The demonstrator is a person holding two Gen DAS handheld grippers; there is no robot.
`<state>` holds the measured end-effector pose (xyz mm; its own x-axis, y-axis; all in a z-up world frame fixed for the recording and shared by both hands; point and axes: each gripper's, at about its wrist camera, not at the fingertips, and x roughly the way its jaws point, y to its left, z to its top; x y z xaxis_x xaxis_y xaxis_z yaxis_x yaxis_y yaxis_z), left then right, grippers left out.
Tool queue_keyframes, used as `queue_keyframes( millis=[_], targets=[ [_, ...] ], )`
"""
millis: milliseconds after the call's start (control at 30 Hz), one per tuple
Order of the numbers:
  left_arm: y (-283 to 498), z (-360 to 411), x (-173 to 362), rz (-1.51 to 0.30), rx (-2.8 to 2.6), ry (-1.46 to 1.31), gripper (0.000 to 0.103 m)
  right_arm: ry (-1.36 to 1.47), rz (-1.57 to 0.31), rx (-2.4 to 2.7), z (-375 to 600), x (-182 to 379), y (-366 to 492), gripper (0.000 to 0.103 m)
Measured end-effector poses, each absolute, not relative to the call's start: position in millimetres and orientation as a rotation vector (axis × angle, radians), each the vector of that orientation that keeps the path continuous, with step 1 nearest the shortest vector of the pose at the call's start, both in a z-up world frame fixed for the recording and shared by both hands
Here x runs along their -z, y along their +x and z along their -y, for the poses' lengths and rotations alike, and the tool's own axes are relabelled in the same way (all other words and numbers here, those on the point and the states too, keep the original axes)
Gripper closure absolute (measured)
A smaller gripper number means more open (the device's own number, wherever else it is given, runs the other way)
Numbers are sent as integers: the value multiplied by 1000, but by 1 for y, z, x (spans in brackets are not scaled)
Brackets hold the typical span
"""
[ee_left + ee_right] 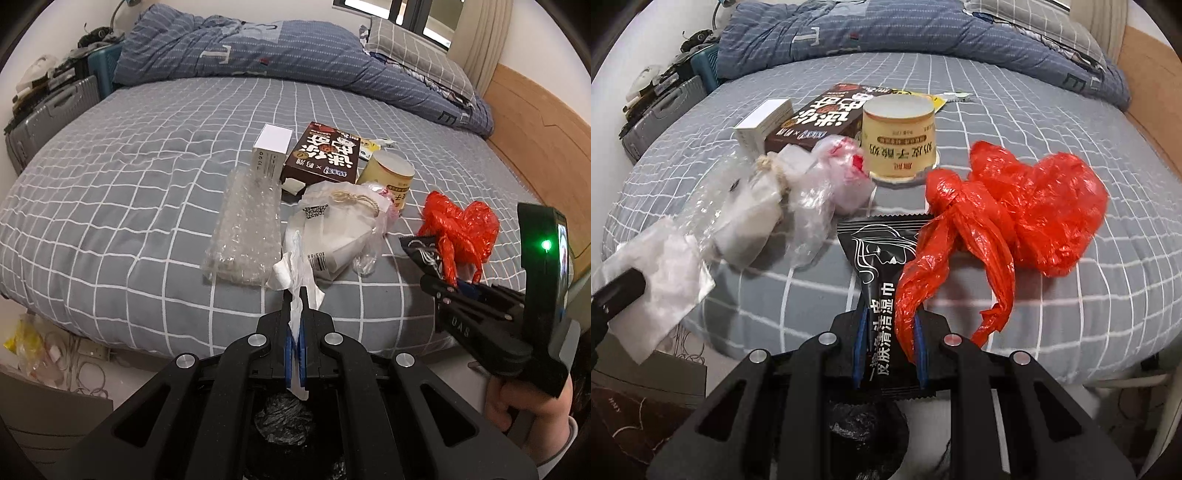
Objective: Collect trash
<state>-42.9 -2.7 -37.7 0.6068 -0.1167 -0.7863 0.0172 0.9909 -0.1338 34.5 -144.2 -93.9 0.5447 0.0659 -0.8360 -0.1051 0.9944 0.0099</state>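
My left gripper [295,295] is shut on a crumpled white tissue [291,273], held over the near edge of the bed; the tissue also shows at the left of the right wrist view [661,273]. My right gripper [890,321] is shut on a black wet-wipe packet [875,266] together with a tail of a red plastic bag [1027,206]; both show at the right of the left wrist view, the red bag [461,229] hanging above the fingers. Beneath each gripper a black bin bag [284,421] shows.
On the grey checked bed [147,155] lie bubble wrap [243,229], a white paper bag with clear plastic [340,221], a brown box [325,155], a white box [269,151], and a cream cup [899,136]. A blue duvet [258,51] lies behind. A suitcase [44,118] stands at the left.
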Motion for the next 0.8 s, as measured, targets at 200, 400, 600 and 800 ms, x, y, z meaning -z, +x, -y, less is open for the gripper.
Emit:
queue_keyframes(
  millis=[200,400,600,800],
  targets=[
    [-25,-2,39,-914,82,-132,101,-54,-994,-103,151,97,68,82],
    [-12,-7,35,-901,84,-141,101,-30,-1041,-135,150,106,82,68],
    [-7,-11,34,-896,84,-148,101,4,-1053,-165,153,102,76,64],
    [-6,-16,34,-897,82,-154,101,19,-1046,-182,153,94,67,56]
  ],
)
